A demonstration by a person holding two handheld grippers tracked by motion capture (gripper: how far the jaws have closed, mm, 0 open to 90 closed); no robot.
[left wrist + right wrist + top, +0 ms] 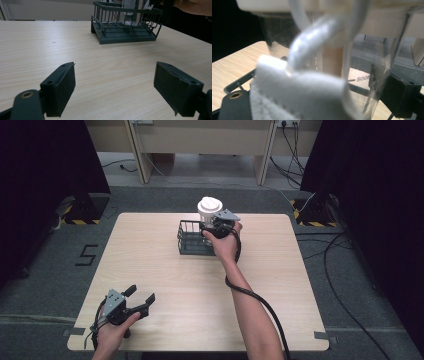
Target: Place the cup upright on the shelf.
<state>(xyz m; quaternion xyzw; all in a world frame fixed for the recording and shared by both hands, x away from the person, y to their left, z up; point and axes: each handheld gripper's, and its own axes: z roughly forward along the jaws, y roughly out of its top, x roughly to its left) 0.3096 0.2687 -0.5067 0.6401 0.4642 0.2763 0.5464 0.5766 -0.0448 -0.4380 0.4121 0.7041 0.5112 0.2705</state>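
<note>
A clear measuring cup [210, 210] with a white lid stands over the dark wire basket [189, 240] at the table's [165, 285] far middle, pinched by the right gripper [216, 224]. Near left, the left gripper [140, 300] rests spread, holding nothing.

Cup [210, 209] in front of right gripper [214, 226]: white lid, clear wall, grey "500" print low on side; white fuzzy strap [299, 100] across near jaw.
Wire basket [192, 240] below right gripper: dark grey-green.
Both grippers: black, 2 black jaws each, grey plate on top; left gripper [137, 299] same.
Table [165, 280] under left gripper: pale wood grain.
Floor beyond: grey carpet, black "5" mark [86, 255] to left, yellow-black striped pads [80, 221].
</note>
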